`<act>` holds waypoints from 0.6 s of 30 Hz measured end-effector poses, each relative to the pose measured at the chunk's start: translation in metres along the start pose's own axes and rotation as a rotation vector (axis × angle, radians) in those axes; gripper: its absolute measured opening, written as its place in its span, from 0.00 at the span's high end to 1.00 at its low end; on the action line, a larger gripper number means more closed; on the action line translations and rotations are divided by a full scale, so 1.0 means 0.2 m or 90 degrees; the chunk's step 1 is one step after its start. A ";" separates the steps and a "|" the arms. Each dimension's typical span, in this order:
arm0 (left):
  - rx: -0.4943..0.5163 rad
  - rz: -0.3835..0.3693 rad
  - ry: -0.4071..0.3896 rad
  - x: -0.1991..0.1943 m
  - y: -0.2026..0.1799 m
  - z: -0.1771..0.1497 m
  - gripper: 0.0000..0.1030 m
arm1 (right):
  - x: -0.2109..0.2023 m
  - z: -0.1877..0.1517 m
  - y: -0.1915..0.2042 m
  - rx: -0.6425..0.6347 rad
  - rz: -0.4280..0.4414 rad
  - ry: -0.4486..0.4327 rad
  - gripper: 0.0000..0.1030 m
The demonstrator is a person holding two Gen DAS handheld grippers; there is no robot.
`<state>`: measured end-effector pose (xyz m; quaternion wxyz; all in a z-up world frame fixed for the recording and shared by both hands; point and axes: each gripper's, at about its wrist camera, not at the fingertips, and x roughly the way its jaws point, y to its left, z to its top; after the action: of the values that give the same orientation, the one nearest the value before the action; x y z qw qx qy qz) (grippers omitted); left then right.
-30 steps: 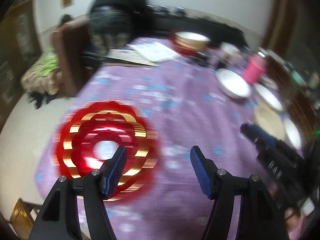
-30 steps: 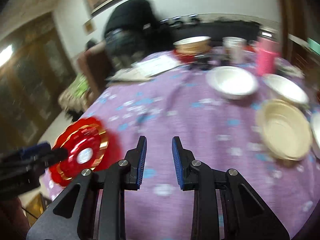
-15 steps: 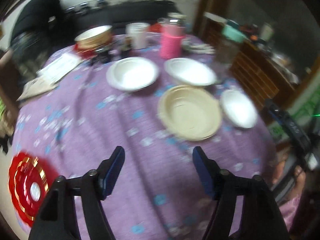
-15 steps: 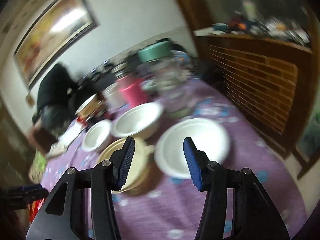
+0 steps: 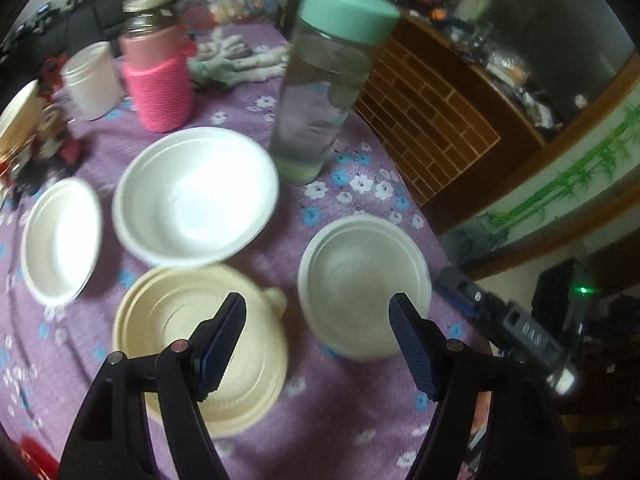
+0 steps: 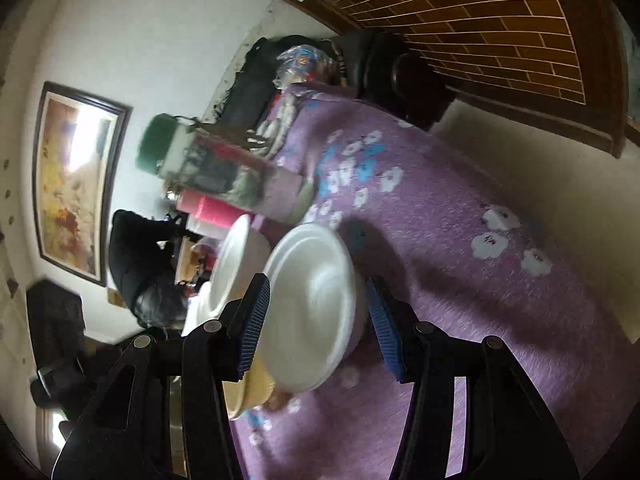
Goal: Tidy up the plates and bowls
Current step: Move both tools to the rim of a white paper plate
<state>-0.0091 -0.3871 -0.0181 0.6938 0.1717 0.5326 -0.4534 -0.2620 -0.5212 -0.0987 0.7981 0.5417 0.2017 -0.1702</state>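
Observation:
On the purple flowered tablecloth (image 5: 352,420) stand a small white bowl (image 5: 364,280), a cream bowl (image 5: 192,340), a large white bowl (image 5: 196,196) and another white bowl (image 5: 60,240). My left gripper (image 5: 316,312) hovers above the cream and small white bowls, its jaws opening and holding nothing. My right gripper (image 6: 316,300) lies rolled on its side at the table's edge, open. The small white bowl (image 6: 312,304) sits between its jaws, and the pads do not press on it. The left wrist view shows the right gripper (image 5: 460,288) beside that bowl.
A tall clear bottle with a teal cap (image 5: 320,80), a jar in a pink knit sleeve (image 5: 160,76) and a white cup (image 5: 92,80) stand behind the bowls. A wooden cabinet (image 6: 480,12) lies past the table edge. A person in black (image 6: 136,256) is at the far side.
Both views swung from the red plate to the bowls on the right side of the table. My right gripper opened, rolled sideways and closed in on the small white bowl. The left jaws widened.

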 end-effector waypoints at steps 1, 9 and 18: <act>0.006 0.001 0.007 0.04 -0.01 0.03 0.28 | 0.01 0.01 -0.01 -0.002 -0.005 0.001 0.51; 0.052 0.029 0.063 0.29 -0.06 0.12 0.28 | 0.03 0.02 -0.08 0.006 -0.013 0.010 0.51; 0.061 0.035 0.084 0.42 -0.10 0.09 0.28 | 0.05 0.02 -0.09 0.005 -0.014 0.026 0.51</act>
<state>-0.0131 -0.4470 -0.0820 0.6603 0.2490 0.5502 -0.4464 -0.2609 -0.5315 -0.1165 0.7898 0.5457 0.2233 -0.1690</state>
